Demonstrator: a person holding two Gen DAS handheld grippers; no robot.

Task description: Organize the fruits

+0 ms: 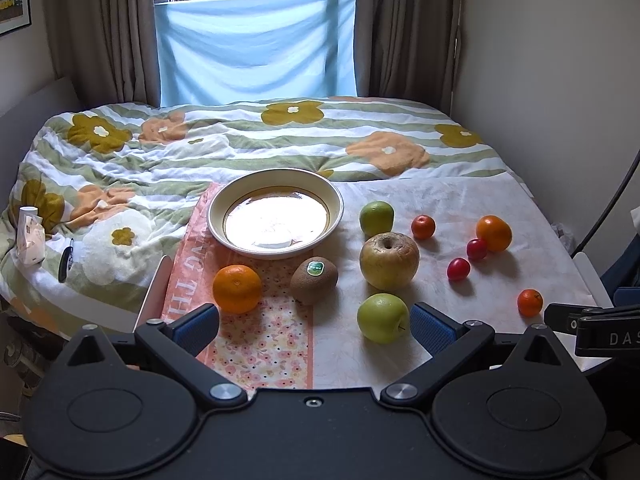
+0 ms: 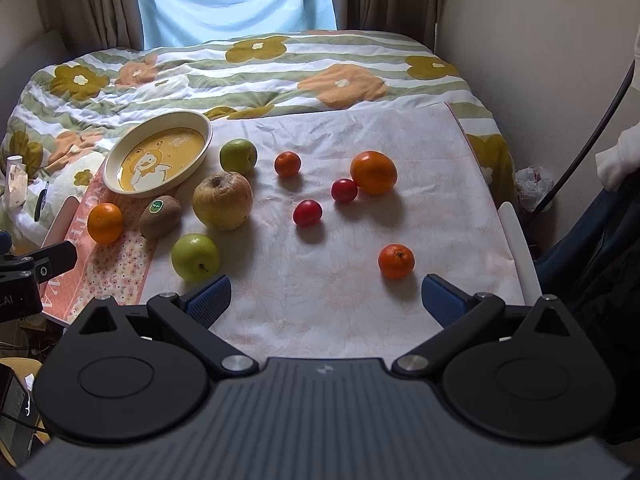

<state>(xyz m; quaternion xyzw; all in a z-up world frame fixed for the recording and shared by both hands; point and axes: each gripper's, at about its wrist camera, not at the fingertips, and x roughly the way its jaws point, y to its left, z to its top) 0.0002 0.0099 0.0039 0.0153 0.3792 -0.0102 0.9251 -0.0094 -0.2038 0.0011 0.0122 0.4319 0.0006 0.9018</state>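
Observation:
Loose fruit lies on a cloth-covered table before an empty cream plate [image 1: 336, 216] [image 2: 116, 156]. In the left wrist view: an orange [image 1: 237, 288], a kiwi [image 1: 314, 280], a big yellow apple [image 1: 389, 261], two green apples [image 1: 382, 318] [image 1: 377, 218], small tomatoes [image 1: 458, 269] and tangerines [image 1: 530, 302]. My left gripper [image 1: 314, 326] is open and empty, just short of the near green apple. My right gripper [image 2: 326, 300] is open and empty, near a small tangerine [image 2: 396, 261]; the near green apple [image 2: 196, 257] lies by its left finger.
A flowered quilt [image 1: 240, 140] covers the bed behind the table. A white box [image 1: 30, 236] lies on it at left. A wall [image 1: 560, 80] and a cable [image 2: 580, 152] stand to the right. A pink floral strip [image 1: 264, 344] runs along the table's left.

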